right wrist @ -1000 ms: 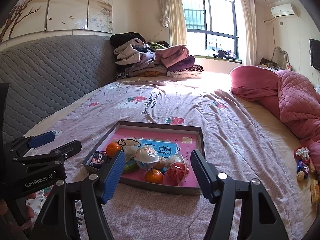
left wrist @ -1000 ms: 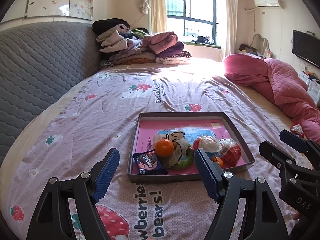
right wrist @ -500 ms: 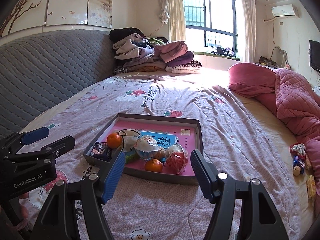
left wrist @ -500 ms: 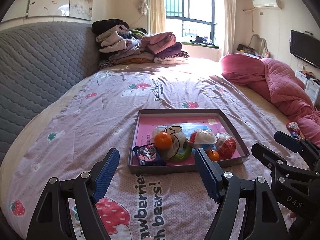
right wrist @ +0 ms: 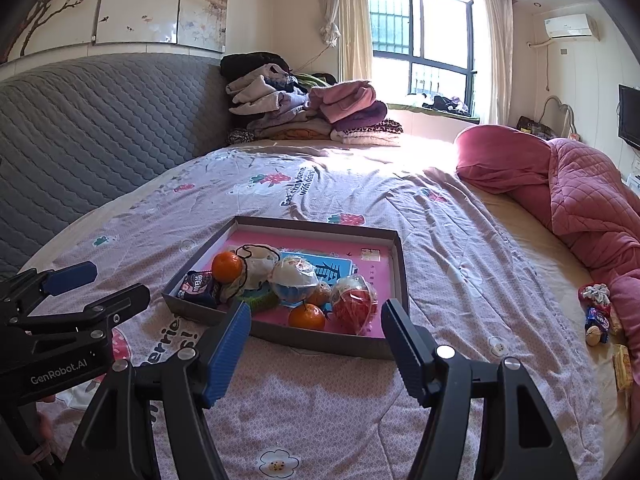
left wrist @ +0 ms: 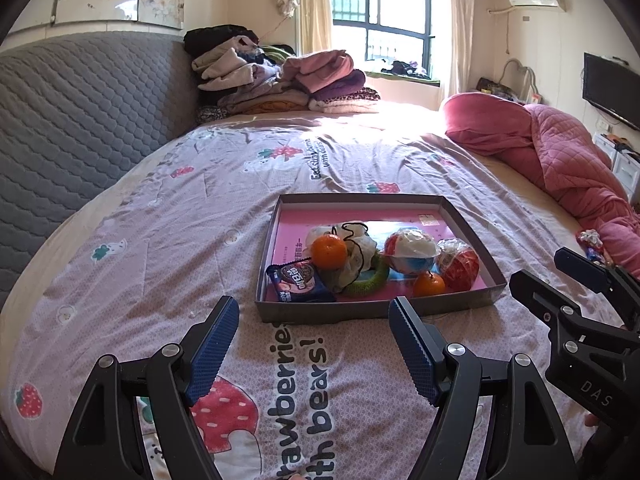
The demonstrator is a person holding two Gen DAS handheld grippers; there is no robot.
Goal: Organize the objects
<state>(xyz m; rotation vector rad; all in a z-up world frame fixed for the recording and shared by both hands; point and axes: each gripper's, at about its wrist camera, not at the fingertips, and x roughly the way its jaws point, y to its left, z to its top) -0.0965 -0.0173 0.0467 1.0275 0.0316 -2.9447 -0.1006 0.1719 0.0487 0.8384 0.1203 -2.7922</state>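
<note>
A shallow grey box [left wrist: 372, 312] [right wrist: 280, 336] with a pink floor lies on the bed. Inside it are two oranges [left wrist: 329, 251] [left wrist: 429, 285], a dark biscuit packet [left wrist: 298, 282], a green ring [left wrist: 368, 284], a white bundle with a black cord, a wrapped blue-and-white ball [left wrist: 410, 251] and a wrapped red ball [left wrist: 460, 266]. My left gripper [left wrist: 314, 320] stands open and empty just short of the box's near wall. My right gripper [right wrist: 316, 322] is open and empty too, over the box's near edge in its own view.
Small wrapped snacks [right wrist: 598, 316] lie at the bed's right edge beside a pink quilt [right wrist: 580, 188]. Folded clothes [right wrist: 308, 112] are stacked at the far end by the window. A grey padded headboard [right wrist: 96, 128] runs along the left.
Both views have drawn back from the box, which now sits higher and a little farther off. Both grippers stay open and empty.
</note>
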